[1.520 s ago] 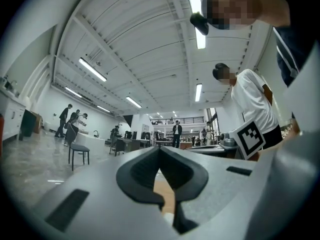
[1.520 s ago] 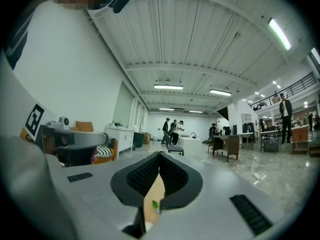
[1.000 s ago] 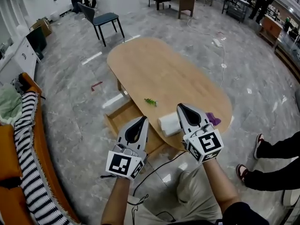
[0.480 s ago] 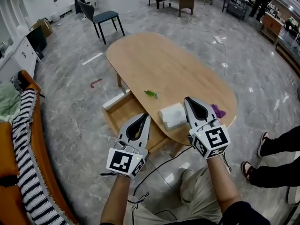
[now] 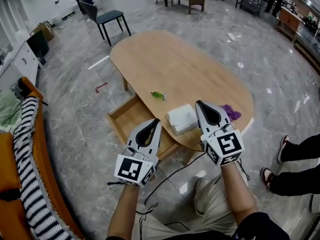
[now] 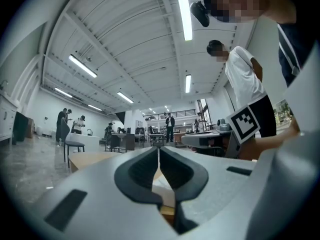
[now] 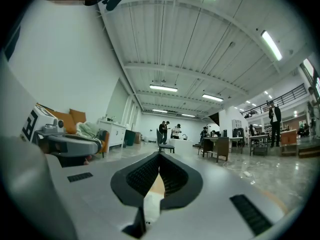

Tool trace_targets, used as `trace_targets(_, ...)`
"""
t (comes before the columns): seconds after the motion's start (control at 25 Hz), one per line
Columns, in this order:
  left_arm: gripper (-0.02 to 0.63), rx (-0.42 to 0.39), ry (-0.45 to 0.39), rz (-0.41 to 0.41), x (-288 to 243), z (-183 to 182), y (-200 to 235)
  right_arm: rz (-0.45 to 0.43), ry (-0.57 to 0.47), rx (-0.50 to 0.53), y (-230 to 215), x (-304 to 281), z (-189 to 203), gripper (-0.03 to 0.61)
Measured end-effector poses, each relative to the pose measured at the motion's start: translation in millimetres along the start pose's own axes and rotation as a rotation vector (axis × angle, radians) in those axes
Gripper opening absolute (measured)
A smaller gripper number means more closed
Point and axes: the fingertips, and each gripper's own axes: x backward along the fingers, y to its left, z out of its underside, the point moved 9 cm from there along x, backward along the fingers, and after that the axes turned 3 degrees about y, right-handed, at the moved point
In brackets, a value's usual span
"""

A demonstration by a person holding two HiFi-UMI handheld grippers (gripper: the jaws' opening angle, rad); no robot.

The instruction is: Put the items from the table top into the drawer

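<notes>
- The white folded cloth [image 5: 182, 119] lies flat on the oval wooden table [image 5: 170, 64], at its near long edge towards the near right end. It is close to square, so no long axis stands out; its stacked folds face the person.
- The small green item [image 5: 158, 95] lies further along the same near edge, well apart from the cloth. Its long axis runs roughly along that edge.
- The purple item [image 5: 231, 112] sits crumpled near the table's near right end, on the far side of the cloth. It is partly hidden behind the right gripper, and which way it lies cannot be told.
- The wooden drawer [image 5: 127, 121] stands pulled out from under the near long edge, below the green item and beside the cloth.
- The left gripper [image 5: 155, 121] is held level off the table edge, in front of the drawer, pointing towards the table. Its jaws are pressed together with nothing between them.
- The right gripper [image 5: 199, 103] is held level just right of the cloth, its tip over the table's near edge. Its jaws also meet, pinching nothing.
- A cable [image 5: 172, 176] trails over the marble floor under the grippers.
- An orange sofa [image 5: 7, 184] with a striped blanket [image 5: 30, 169] stands at the left, a chair [image 5: 111, 18] beyond the table's far end, and another person's legs [image 5: 300, 154] at the right.
</notes>
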Motion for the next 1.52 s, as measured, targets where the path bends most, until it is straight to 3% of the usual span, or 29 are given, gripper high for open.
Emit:
trace_targets(0.32, 0.033, 0.016, 0.01, 0.052, -20.7, 17.5, -8.4, 0.032, 0.003, 0.008, -10.8, 16.4, 6.9, 0.017)
trace_targets(0.76, 0.324, -0.006, 0.115, 0.14, -55.0, 44.3, -12.9, 0.029, 0.016, 0.04, -12.8, 14.9, 13.4, 0.017)
trace_targets(1.04, 0.473, -0.02, 0.206, 0.187, -78.3, 62.0, -8.8, 0.018, 0.026, 0.044, -18.7, 8.9, 19.8, 0.017)
trace_targets(1.2, 0.509, -0.045, 0.27, 0.211, -89.3, 70.5, -8.5, 0.012, 0.021, 0.013, -24.9, 5.7, 20.9, 0.017)
trace_targets(1.52, 0.512, -0.101, 0.359, 0.264, -103.7, 81.9, -9.0, -0.004, 0.03, 0.028, -21.9, -4.4, 25.8, 0.017)
